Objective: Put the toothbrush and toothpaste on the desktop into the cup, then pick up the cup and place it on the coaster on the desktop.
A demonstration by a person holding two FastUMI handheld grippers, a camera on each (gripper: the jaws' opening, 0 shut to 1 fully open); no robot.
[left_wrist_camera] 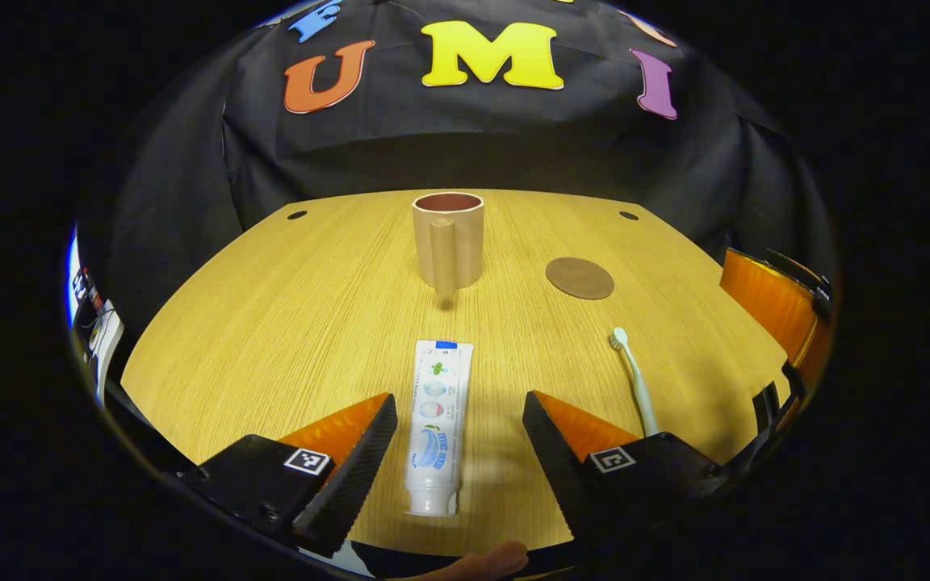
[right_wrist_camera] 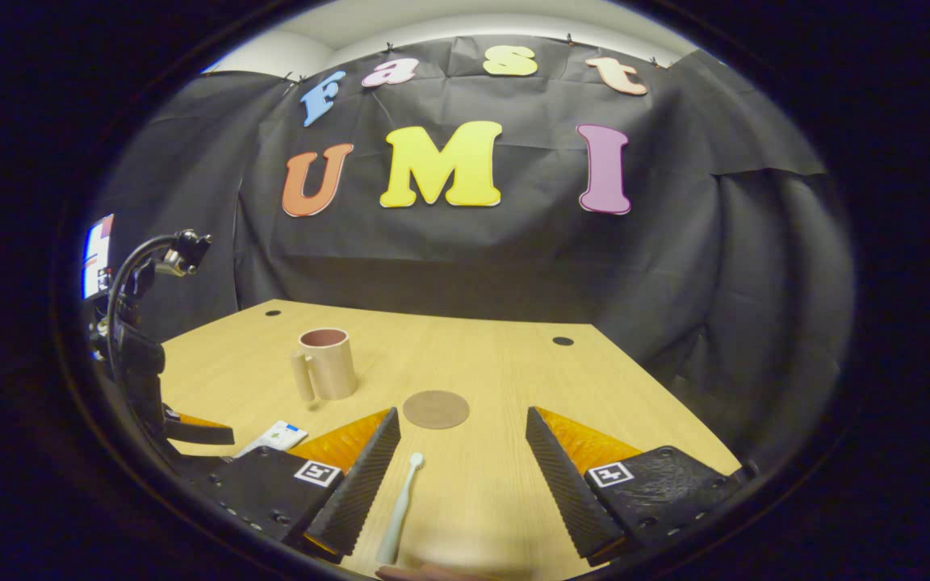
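A beige cup (left_wrist_camera: 447, 242) stands upright at the far middle of the wooden table (left_wrist_camera: 271, 307), its handle toward me. To its right lies a round brown coaster (left_wrist_camera: 580, 277). The white toothpaste tube (left_wrist_camera: 437, 428) lies lengthwise, cap nearest; my left gripper (left_wrist_camera: 459, 399) is open, a finger on each side of the tube, not touching it. The pale toothbrush (left_wrist_camera: 634, 379) lies to the right. In the right gripper view, my right gripper (right_wrist_camera: 462, 413) is open, with the toothbrush (right_wrist_camera: 400, 504) by its left finger. Beyond are the coaster (right_wrist_camera: 435, 409), cup (right_wrist_camera: 326, 363) and toothpaste (right_wrist_camera: 275, 437).
The table has small dark holes near its far corners (left_wrist_camera: 297, 215) (left_wrist_camera: 629, 215). Black cloth walls close in behind it. A stand with a cable and a lit screen (right_wrist_camera: 98, 254) stands off the table's left side. The other gripper (left_wrist_camera: 768, 303) shows at the right edge.
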